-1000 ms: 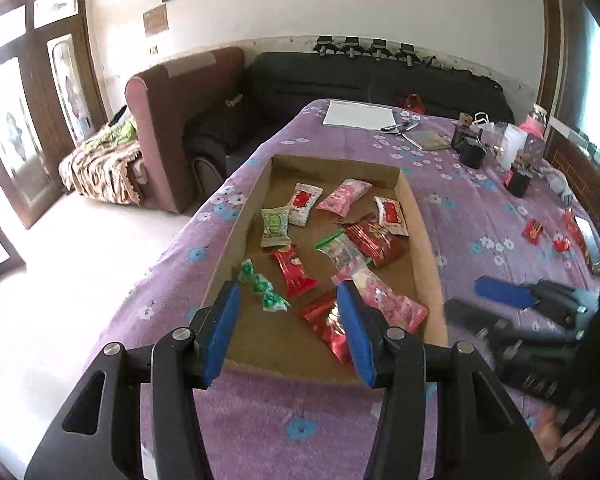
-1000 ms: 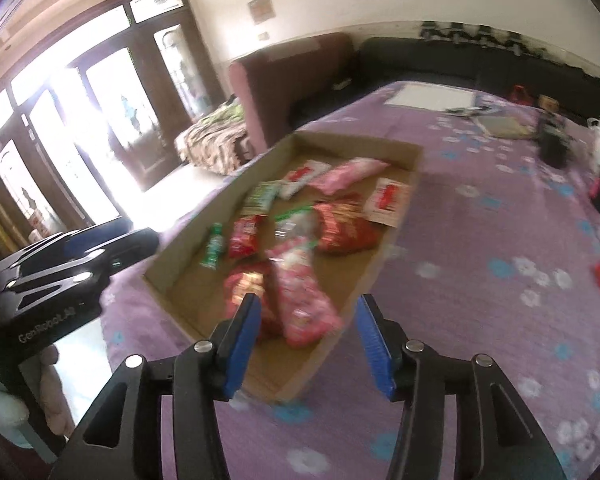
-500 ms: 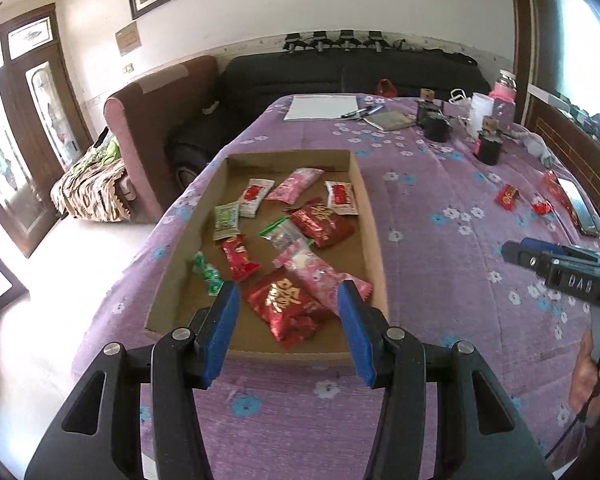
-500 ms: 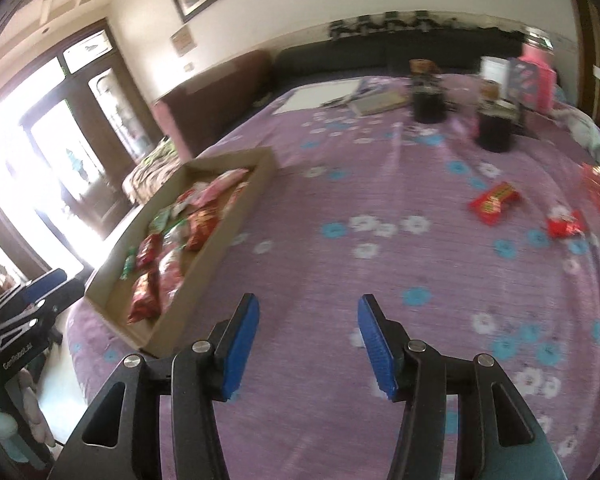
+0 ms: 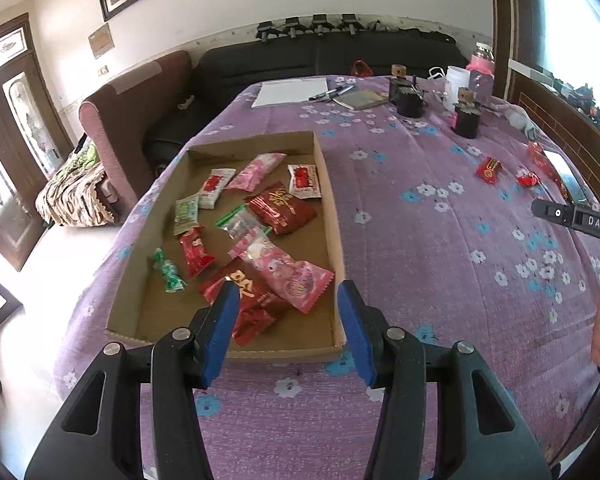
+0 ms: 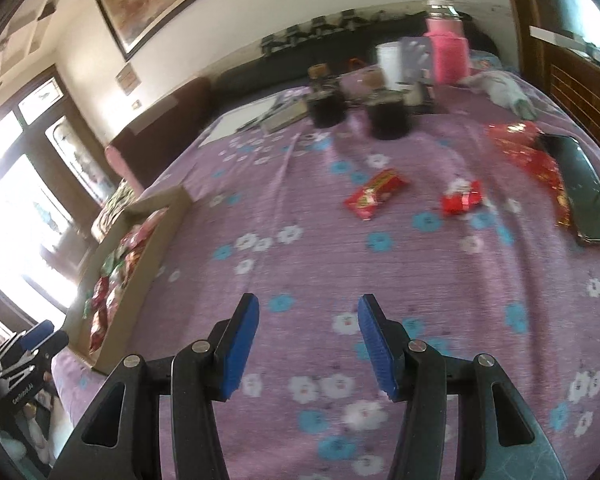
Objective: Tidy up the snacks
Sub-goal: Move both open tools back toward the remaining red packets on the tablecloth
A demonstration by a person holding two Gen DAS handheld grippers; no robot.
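- Purple flowered tablecloth (image 6: 300, 208) carries a cardboard tray (image 5: 332, 216) filled with snack packets.
- Left gripper (image 5: 286, 328) hovers spread over the tray's near edge.
- Right gripper (image 6: 306, 340), spread and empty, faces 2 red snacks (image 6: 374, 194) lying outside the tray.

Daylight is blown out at the glass doors (image 6: 16, 216) on the left; right wrist view is smeared by motion blur, edges are bent by fisheye.
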